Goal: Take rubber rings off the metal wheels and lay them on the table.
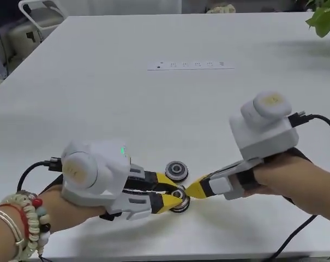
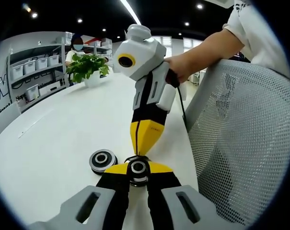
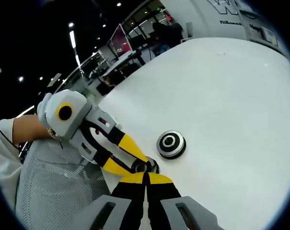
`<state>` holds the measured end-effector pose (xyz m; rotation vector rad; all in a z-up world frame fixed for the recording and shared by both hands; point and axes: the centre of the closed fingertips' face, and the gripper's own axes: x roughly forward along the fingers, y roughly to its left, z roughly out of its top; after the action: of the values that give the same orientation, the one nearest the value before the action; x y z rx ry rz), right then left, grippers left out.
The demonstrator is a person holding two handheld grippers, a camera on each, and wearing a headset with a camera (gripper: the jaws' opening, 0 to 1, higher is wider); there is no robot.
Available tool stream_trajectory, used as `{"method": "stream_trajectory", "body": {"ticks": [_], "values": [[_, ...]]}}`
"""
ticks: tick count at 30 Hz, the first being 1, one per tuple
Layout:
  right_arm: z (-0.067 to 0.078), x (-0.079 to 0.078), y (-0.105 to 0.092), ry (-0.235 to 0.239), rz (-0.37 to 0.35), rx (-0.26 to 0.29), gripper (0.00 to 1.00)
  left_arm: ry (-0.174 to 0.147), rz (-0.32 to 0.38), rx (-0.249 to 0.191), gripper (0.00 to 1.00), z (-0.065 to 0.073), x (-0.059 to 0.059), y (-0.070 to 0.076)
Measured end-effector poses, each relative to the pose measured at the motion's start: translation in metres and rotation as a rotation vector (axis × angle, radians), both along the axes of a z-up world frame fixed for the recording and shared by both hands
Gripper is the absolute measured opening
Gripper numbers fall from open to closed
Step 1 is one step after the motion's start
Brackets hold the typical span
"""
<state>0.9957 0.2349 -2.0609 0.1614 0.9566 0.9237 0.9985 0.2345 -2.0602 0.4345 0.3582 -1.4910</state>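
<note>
White table: 1 wheel pinched in left gripper, just beside spare wheel; right gripper jaws pressed together at its ring. Risk: thin ring slipping out, or wheel twisting loose, bumping spare wheel.

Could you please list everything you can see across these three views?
Held wheel: one, silver with black ring, near table edge, between the left jaws.
Loose wheel: one, same colours, on the table just behind it.
Table: one, white.
Socket panel: one, white, far side of the table.
Plant: one, green, far right corner.
Mesh chair: one, pale grey, beside the table.
Bracelets: several, beaded, left wrist.
Left gripper: white, yellow tips, shut on the held wheel.
Right gripper: same colours, shut, tips at that wheel's rim.
</note>
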Motion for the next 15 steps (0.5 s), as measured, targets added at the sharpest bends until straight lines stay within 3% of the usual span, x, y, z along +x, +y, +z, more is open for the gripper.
{"method": "stream_trajectory", "body": {"ticks": [15], "values": [[0.0021,0.0006,0.0025,0.000,0.003,0.011,0.00,0.005,-0.002,0.002,0.08,-0.0003,-0.0003,0.0001]]}}
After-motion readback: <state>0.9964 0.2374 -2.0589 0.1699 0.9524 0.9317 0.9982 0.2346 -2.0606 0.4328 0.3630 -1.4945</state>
